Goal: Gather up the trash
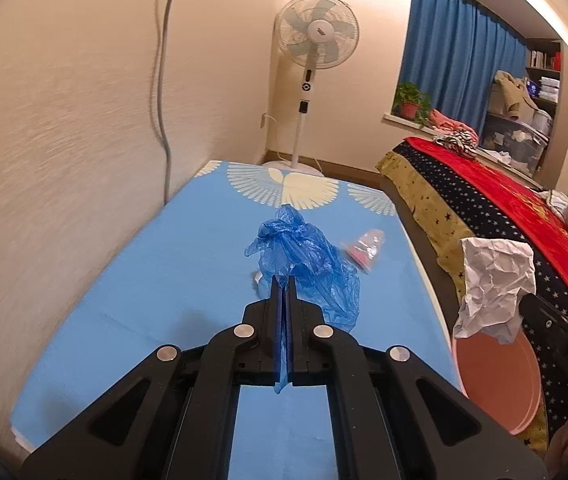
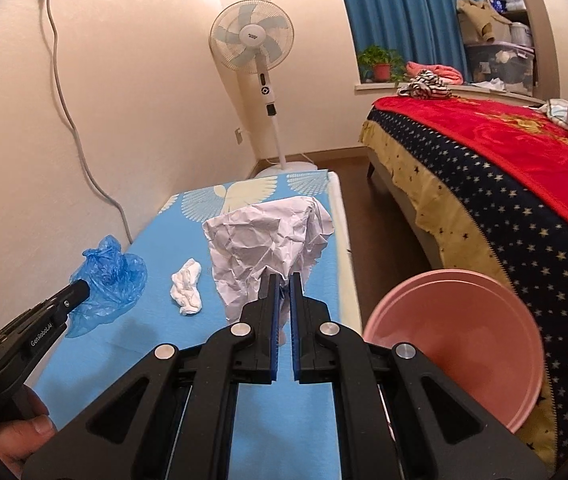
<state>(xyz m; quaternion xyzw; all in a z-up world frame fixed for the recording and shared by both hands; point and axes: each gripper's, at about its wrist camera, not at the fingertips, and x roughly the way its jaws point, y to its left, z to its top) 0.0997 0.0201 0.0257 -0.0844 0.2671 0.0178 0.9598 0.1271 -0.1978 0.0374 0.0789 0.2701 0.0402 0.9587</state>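
My left gripper [image 1: 283, 280] is shut on a crumpled blue plastic bag [image 1: 303, 256] over the blue table [image 1: 164, 272]; it also shows in the right wrist view [image 2: 110, 276], with the left gripper [image 2: 80, 286] at its edge. My right gripper [image 2: 282, 280] is shut on a crumpled white paper [image 2: 268, 240], held above the table's right side; the paper also shows in the left wrist view [image 1: 495, 280]. A pink basin [image 2: 459, 340] stands on the floor right of the table. A white tissue wad [image 2: 188, 286] and a pink-and-clear wrapper [image 1: 365, 248] lie on the table.
The wall runs along the table's left side with a cable [image 2: 72, 120] hanging down. A standing fan [image 2: 252, 40] is beyond the table's far end. A bed [image 2: 503, 168] with a red and starred blanket lies to the right, across a narrow strip of floor.
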